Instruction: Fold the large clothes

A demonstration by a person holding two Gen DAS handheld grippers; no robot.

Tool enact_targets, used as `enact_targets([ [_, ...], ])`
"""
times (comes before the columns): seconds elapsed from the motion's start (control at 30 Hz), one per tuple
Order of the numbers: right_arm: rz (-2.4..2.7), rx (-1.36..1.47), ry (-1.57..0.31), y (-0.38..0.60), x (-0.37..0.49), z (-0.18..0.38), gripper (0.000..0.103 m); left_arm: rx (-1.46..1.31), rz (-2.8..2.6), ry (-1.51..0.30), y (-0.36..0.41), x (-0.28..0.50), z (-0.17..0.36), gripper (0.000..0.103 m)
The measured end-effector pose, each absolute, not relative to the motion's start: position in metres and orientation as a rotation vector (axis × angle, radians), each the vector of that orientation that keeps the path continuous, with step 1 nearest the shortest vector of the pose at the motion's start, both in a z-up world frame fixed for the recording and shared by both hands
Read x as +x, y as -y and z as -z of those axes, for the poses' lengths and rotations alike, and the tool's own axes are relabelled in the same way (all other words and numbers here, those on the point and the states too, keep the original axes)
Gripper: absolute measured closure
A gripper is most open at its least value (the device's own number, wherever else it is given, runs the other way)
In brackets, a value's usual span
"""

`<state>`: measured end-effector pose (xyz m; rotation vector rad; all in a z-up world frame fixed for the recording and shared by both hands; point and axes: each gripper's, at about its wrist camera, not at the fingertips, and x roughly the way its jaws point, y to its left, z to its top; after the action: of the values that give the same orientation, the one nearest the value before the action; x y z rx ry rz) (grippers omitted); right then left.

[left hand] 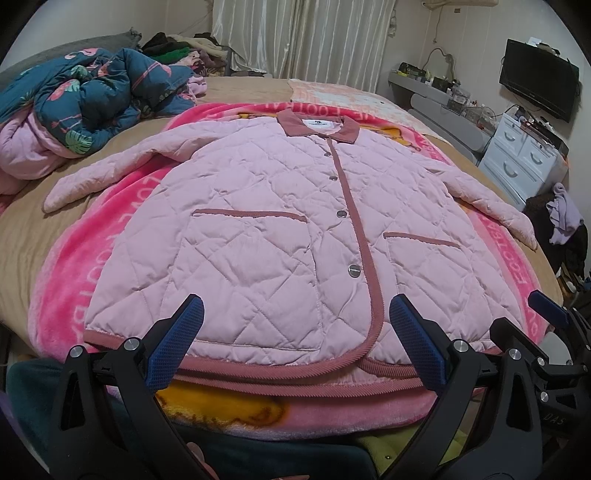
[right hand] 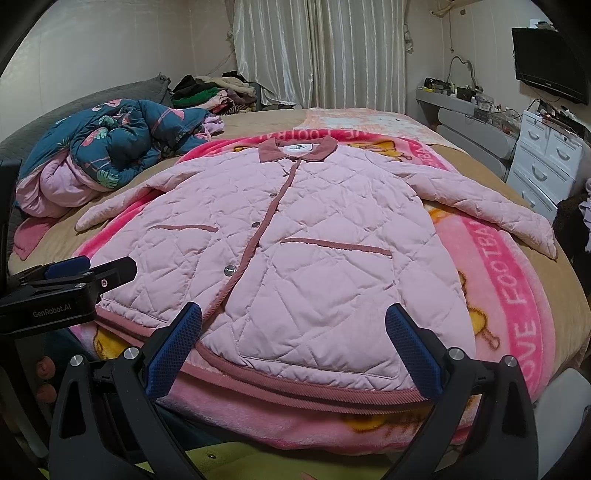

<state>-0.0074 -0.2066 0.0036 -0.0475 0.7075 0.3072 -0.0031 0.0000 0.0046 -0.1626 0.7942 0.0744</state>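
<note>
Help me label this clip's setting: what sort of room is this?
Most likely a home bedroom. The pink quilted jacket lies spread on a bed, with a bundled duvet at the far side, curtains behind, and a white drawer unit under a wall-mounted TV.

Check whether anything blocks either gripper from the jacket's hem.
Nothing visible does. The left gripper and right gripper both hang open just short of the hem, with only the pink blanket under it. The jacket lies flat, buttoned, with nothing on top.
</note>
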Motion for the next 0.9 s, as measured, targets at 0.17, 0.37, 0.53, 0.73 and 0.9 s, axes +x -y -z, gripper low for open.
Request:
enact_targets([
  [0.17,-0.309,-0.047,-0.706,0.2073,-0.0075,-0.0031,0.004,-0.162,-0.075,-0.793,-0.0002,-0.0031,-0.004,0.009],
  [0.37,-0.31,-0.049,-0.706,0.2013,-0.0104,-0.0043,0.004,-0.163,-0.074,-0.792,-0.0004,-0.0036,-0.0044,0.009],
  [0.53,-0.311,-0.048,-0.707,0.2013,-0.0114,-0.006,0.004,-0.163,-0.073,-0.79,-0.0005,-0.0035,-0.0037,0.009],
  [0.73,-0.31,-0.045,-0.709,0.2023,-0.0115,-0.0043,0.004,-0.162,-0.074,-0.79,-0.0001,-0.0039,-0.0041,0.009],
  [0.9,-0.312,-0.044,-0.712,0.2023,-0.0115,-0.0043,0.004,-0.159,-0.074,-0.789,-0.0003,-0.0036,-0.0034,0.009],
])
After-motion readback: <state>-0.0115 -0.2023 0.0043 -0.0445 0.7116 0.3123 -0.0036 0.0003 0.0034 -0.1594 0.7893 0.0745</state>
